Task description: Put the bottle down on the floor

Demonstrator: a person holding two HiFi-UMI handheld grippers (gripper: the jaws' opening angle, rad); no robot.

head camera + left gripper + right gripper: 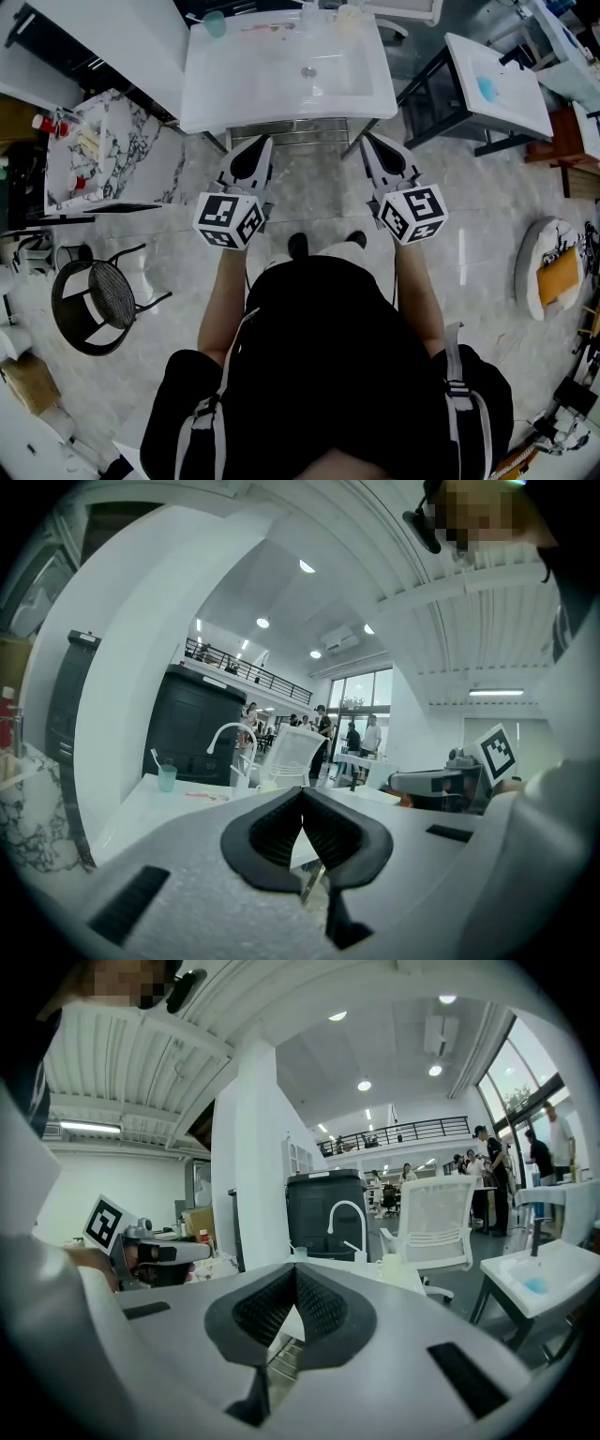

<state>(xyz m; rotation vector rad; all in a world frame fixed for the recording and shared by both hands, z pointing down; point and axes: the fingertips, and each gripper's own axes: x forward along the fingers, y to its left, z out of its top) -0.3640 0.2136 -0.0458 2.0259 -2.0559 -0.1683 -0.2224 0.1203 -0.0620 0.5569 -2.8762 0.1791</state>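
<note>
In the head view I stand before a white sink table (216,98). At its back edge stand a pale bottle-like container (349,15) and a teal cup (216,23). My left gripper (253,150) and right gripper (373,148) are held side by side over the floor, just short of the table's front edge. Both are shut with nothing between the jaws. In the left gripper view the left gripper (302,797) points at the teal cup (167,777) and the faucet (230,738). Past the right gripper (295,1274), the right gripper view shows the pale container (391,1266).
A black round stool (98,295) stands on the floor at my left, beside a marble counter (112,155). A second white table (497,80) and a round object (548,267) are at my right. Behind the sink are a white chair (436,1222) and, farther off, several people.
</note>
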